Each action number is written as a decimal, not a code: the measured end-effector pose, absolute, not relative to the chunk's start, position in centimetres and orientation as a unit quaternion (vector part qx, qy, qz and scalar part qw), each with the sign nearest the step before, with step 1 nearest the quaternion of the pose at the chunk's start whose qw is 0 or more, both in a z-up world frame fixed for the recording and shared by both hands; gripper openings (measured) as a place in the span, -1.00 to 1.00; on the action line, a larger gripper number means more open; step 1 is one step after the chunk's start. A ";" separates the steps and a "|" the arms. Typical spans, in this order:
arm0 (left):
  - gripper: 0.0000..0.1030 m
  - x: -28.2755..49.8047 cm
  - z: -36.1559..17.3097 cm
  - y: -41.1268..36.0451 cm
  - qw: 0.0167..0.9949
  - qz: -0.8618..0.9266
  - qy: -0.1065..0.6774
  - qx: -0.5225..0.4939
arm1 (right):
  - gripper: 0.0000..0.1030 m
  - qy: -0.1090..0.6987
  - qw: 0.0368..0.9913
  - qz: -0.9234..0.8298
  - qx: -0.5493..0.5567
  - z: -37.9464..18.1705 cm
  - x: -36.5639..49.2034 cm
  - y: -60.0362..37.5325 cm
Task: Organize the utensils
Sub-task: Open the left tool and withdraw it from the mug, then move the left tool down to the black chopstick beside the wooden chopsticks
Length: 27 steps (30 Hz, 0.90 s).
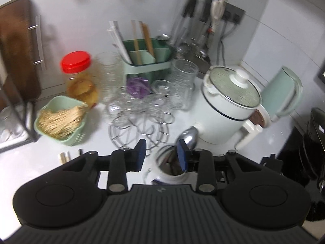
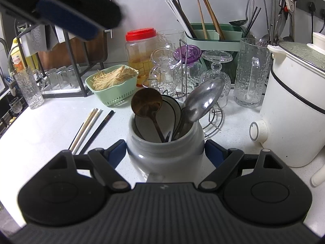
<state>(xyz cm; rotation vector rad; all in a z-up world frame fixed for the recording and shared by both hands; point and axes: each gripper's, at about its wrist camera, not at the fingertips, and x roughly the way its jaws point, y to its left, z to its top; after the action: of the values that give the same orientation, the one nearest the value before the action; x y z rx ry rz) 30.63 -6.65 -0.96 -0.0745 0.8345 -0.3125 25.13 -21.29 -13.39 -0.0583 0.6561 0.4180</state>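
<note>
Steel and wood: I count two spoons, one steel, one wooden, in the jar my right gripper clamps on the white counter; my left gripper hangs open, empty.

Your left wrist camera is looking steeply down along its tongs from above the grey ceramic utensil jar, facing the white tiled back wall. Your right wrist camera is sitting lower and very close behind that jar. Both views are sharing the white worktop, the jar, the red-lidded plastic jar and the green chopstick caddy.
</note>
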 end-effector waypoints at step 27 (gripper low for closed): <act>-0.25 23.0 -10.4 7.5 0.886 -0.025 0.441 -0.144 | 0.68 0.321 0.934 0.156 -0.006 -13.4 24.6 -20.6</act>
<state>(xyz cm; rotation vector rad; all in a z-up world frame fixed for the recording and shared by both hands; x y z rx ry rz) 23.03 7.52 -10.40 -0.2992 0.9168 -0.0530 24.60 -20.57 -13.40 -0.0115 0.6574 0.3188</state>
